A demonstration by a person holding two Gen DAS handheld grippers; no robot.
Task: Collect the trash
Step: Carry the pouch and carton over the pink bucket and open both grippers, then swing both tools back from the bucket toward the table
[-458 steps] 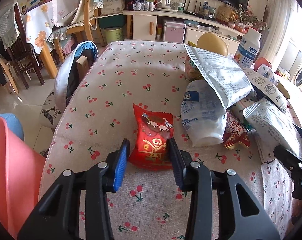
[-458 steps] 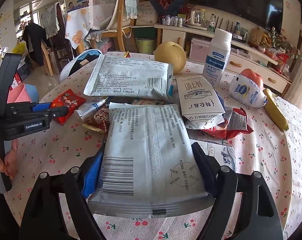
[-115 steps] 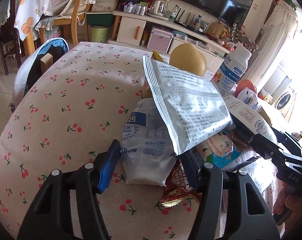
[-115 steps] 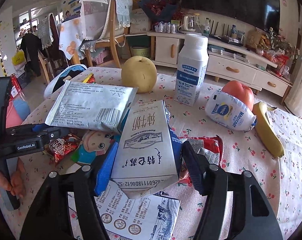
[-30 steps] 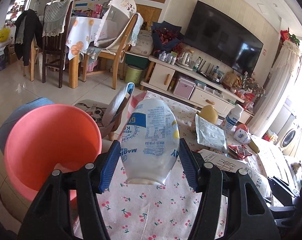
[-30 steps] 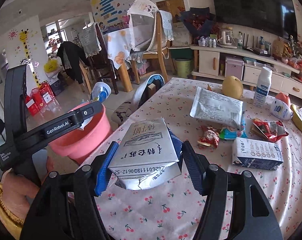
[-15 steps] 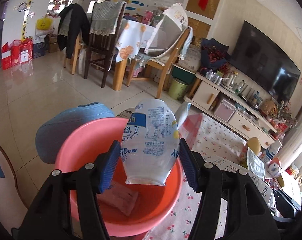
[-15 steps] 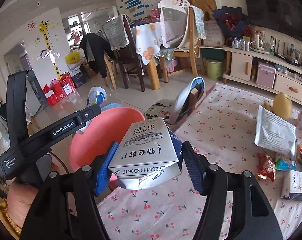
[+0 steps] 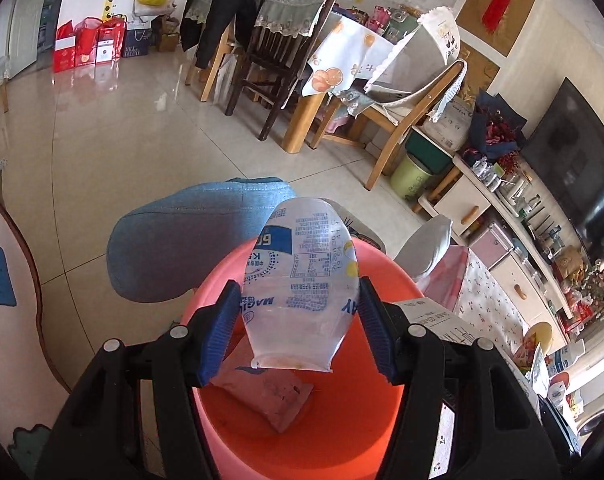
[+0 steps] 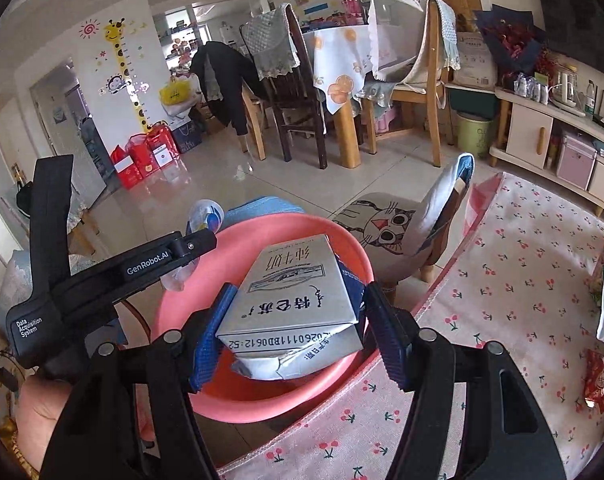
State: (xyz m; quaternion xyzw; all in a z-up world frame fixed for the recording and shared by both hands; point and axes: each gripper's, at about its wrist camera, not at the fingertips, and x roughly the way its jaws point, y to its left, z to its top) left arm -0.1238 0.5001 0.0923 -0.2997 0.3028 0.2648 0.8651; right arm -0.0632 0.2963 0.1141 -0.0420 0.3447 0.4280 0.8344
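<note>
A: Left wrist view: where was the clear pouch (image 9: pixel 302 284)?

B: Clamped between the left gripper (image 9: pixel 300 330) pads, directly over the pink basin (image 9: pixel 385 270), which already held a pale wrapper (image 9: pixel 270 396).

A: And the right gripper (image 10: pixel 298 334)?

B: It pinched a flattened milk carton (image 10: pixel 292 292) above the basin's near rim.

A: The surroundings?

B: Glossy tiled floor (image 9: pixel 114 144) at 11 o'clock, a dark wooden chair (image 9: pixel 280 46) at 12, a cherry-print tablecloth (image 10: pixel 513 280) at 3, a cat-face stool (image 10: pixel 385 226) beside the basin.
</note>
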